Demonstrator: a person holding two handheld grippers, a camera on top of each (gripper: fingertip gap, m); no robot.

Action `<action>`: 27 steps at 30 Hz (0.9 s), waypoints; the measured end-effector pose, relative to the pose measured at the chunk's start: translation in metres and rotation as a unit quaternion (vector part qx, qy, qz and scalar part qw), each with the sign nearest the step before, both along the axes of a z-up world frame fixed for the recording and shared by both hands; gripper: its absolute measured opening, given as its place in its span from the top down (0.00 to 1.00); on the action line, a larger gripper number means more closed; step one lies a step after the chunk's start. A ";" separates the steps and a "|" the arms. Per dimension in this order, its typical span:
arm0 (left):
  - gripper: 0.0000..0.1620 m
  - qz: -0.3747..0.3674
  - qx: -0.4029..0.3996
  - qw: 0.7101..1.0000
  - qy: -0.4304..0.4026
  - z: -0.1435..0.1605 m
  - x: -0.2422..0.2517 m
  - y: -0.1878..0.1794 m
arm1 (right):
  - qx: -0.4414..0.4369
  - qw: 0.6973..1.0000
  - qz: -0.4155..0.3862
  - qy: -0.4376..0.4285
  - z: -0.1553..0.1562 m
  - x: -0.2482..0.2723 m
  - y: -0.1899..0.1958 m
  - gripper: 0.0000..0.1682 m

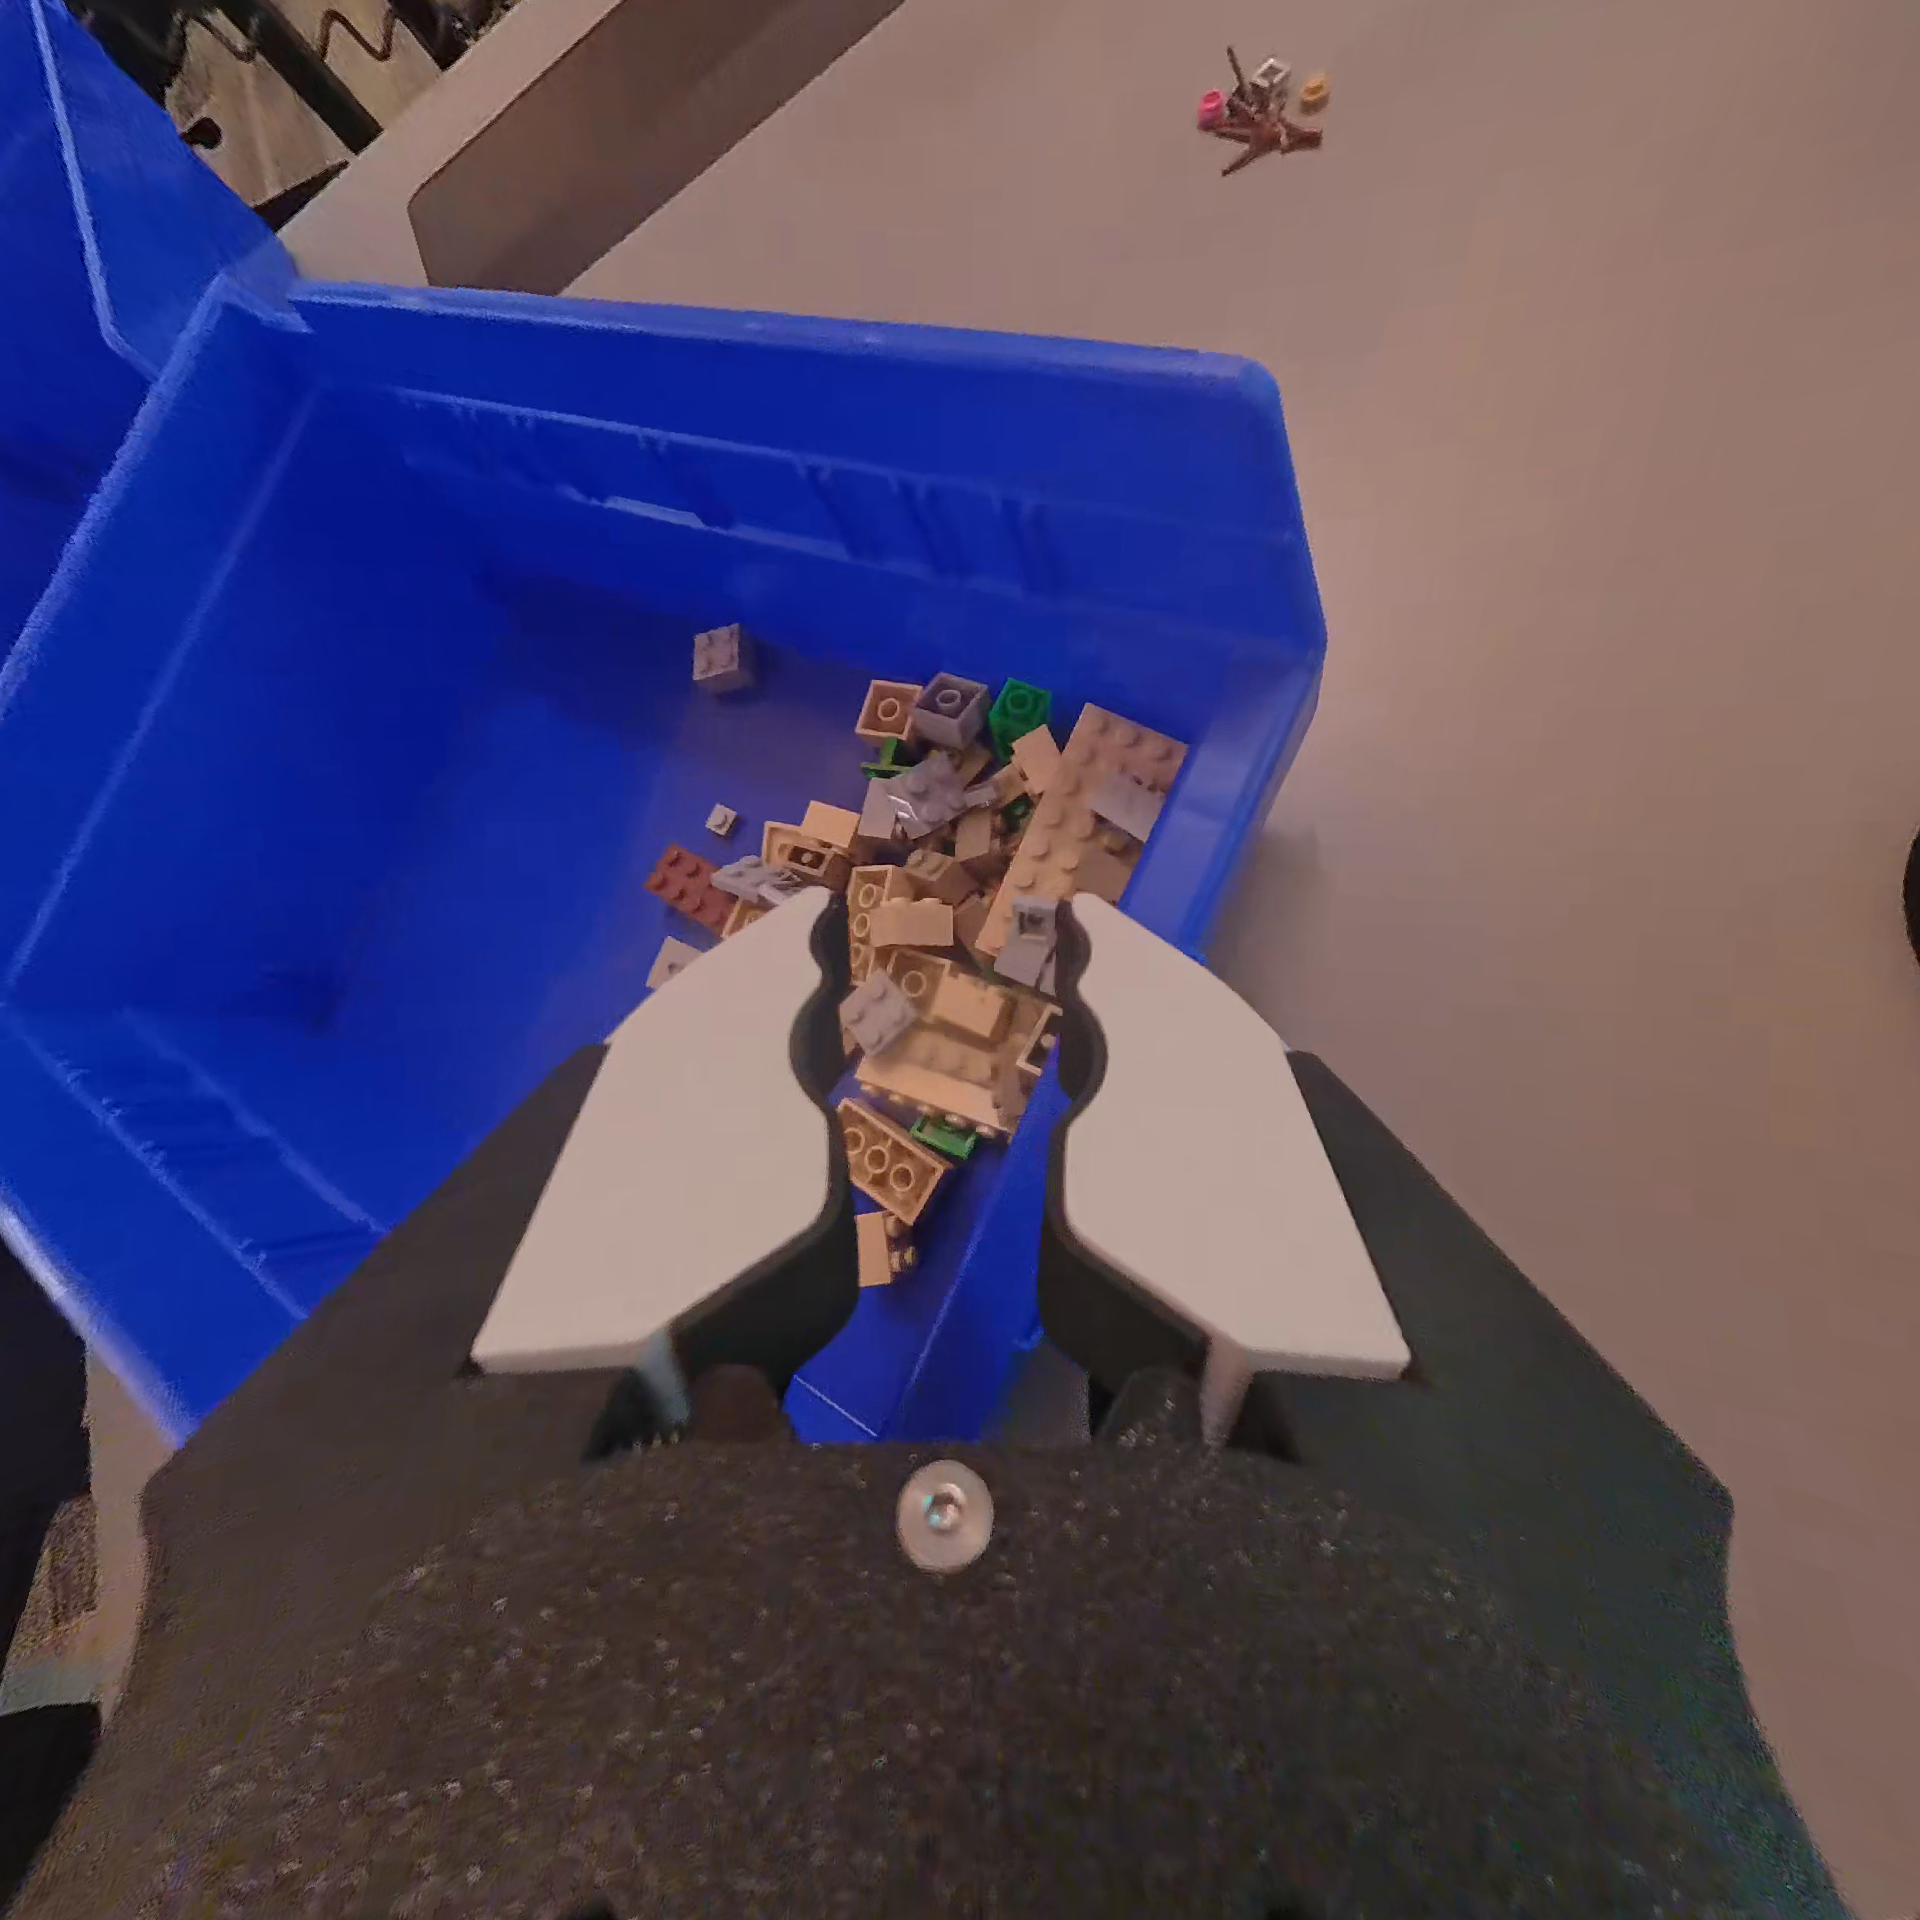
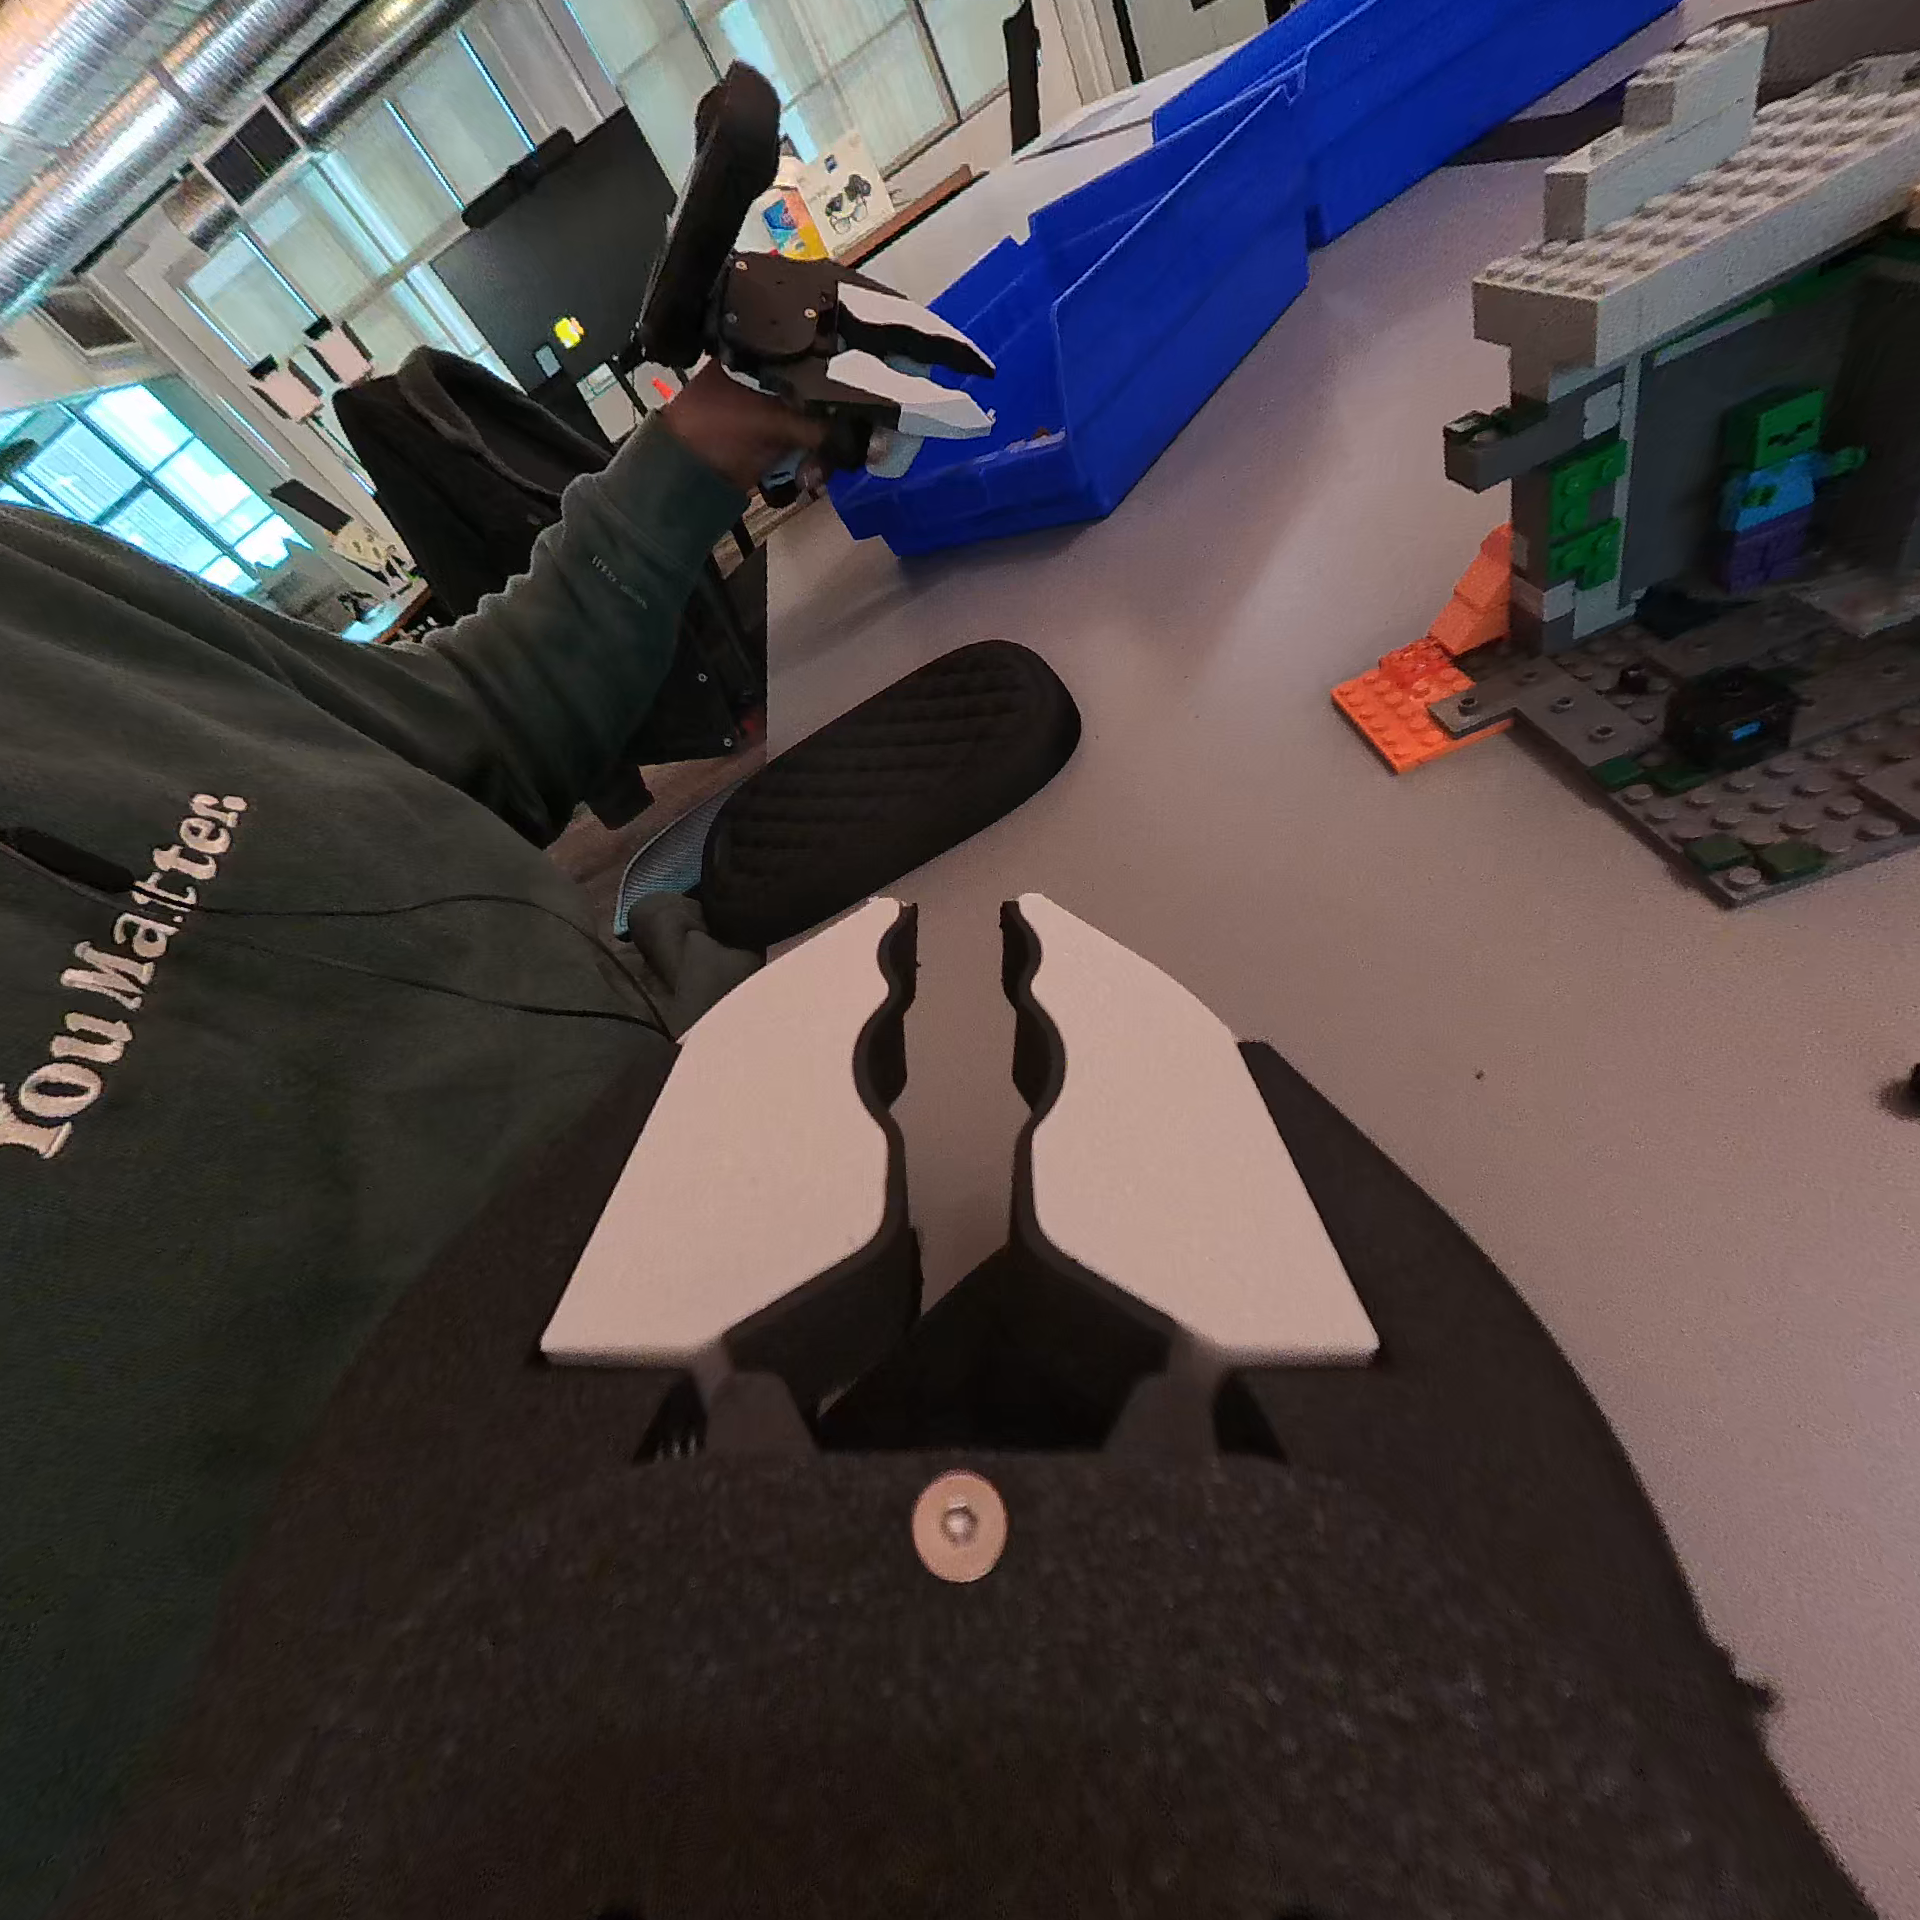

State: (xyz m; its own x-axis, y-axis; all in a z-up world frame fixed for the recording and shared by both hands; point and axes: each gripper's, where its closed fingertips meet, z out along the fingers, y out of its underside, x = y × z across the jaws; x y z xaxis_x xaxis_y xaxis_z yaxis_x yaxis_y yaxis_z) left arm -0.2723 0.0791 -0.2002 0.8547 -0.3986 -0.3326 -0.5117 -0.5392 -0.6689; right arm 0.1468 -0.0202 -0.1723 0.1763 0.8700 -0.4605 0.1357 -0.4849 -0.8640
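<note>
- The left gripper (image 1: 945,914) hangs over a blue bin (image 1: 312,727), jaws apart, above a heap of toy bricks (image 1: 966,894) (mostly tan) in its corner.
- The right gripper (image 2: 958,914) hovers over the grey table (image 2: 1299,1039), jaws slightly apart, empty, near a brick building (image 2: 1683,499).

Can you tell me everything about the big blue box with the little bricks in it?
The blue bin looks like smooth, shiny plastic, open on top, with tall walls and a thick rim. It sits on the grey table, beside another blue bin. A heap of small bricks, mostly tan and grey with some green and brown, lies in one corner. The left gripper hangs open above the heap.
</note>
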 end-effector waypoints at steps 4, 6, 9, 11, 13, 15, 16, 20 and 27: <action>0.78 -0.015 -0.011 1.000 0.006 -0.007 0.003 -0.005 | -0.001 1.000 0.001 -0.003 0.000 -0.001 0.000 0.91; 0.77 -0.031 -0.017 0.999 0.006 -0.006 0.008 -0.009 | 0.001 1.000 0.002 -0.007 -0.002 -0.001 -0.001 0.91; 0.72 -0.044 -0.034 0.998 0.007 -0.008 0.011 -0.013 | 0.003 1.000 0.001 -0.012 -0.004 -0.002 -0.001 0.91; 0.73 -0.047 -0.027 0.998 0.010 -0.007 0.013 -0.013 | 0.003 1.000 0.000 -0.012 -0.003 -0.001 -0.001 0.91; 0.73 -0.057 -0.020 0.998 0.005 -0.003 0.021 -0.015 | 0.004 1.000 -0.001 -0.009 -0.002 -0.001 -0.001 0.91; 0.74 -0.079 -0.007 0.997 0.000 0.003 0.037 -0.019 | 0.001 1.000 -0.004 -0.016 -0.004 0.000 0.001 0.91; 0.76 -0.094 -0.001 0.996 -0.004 0.005 0.047 -0.021 | 0.001 1.000 -0.007 -0.024 -0.006 0.001 0.002 0.91; 0.80 -0.163 0.017 0.986 -0.023 0.014 0.098 -0.034 | 0.032 0.995 -0.024 -0.093 -0.020 0.005 0.009 0.91; 0.83 -0.384 -0.011 0.919 -0.090 0.012 0.230 -0.099 | 0.104 0.959 0.004 -0.263 -0.056 0.006 0.008 0.90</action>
State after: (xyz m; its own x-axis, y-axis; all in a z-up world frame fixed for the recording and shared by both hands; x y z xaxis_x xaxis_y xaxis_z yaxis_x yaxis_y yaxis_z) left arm -0.0427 -0.0198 -0.1885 0.3593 -0.9120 -0.1977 -0.6289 -0.0802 -0.7733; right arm 0.1531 -0.0117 -0.2287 0.3293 0.9358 -0.1259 0.5823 -0.3062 -0.7531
